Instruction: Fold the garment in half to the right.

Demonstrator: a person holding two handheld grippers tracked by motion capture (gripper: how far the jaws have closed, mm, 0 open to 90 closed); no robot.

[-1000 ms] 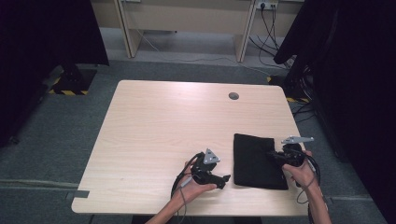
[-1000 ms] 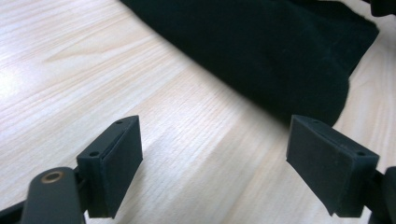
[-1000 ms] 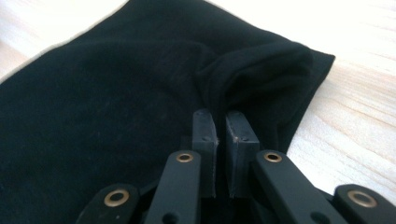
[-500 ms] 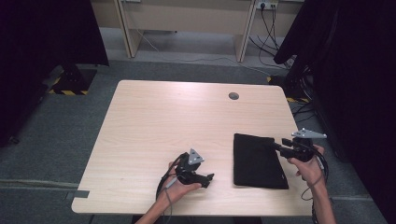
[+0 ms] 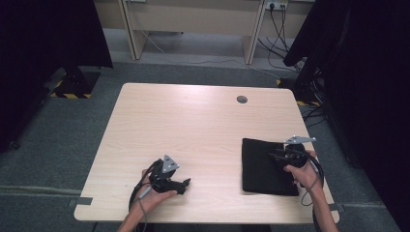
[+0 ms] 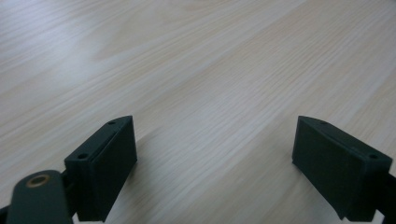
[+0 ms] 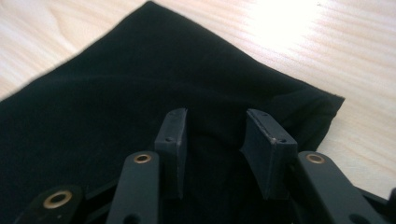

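Note:
A folded black cloth (image 5: 261,169) lies flat on the right near part of the light wooden table (image 5: 193,125). My right gripper (image 5: 274,157) hovers over the cloth's right half, pointing left. In the right gripper view its jaws stand a little apart above the black cloth (image 7: 116,93), nothing between them, so this gripper (image 7: 215,135) is open. My left gripper (image 5: 186,183) rests low near the table's front edge, well left of the cloth, pointing right. Its jaws stand wide apart over bare wood (image 6: 210,70); the left gripper (image 6: 215,158) is open and holds nothing.
A round cable hole (image 5: 241,99) sits near the table's far edge. Behind the table are a desk frame (image 5: 193,19) and trailing cables (image 5: 285,24). Dark curtains (image 5: 367,96) hang at the right and left. A yellow-black striped base (image 5: 72,84) stands on the floor at left.
My left gripper has slid left along the front edge, away from the cloth. The right gripper drew slightly right, then came back left over the cloth's right half.

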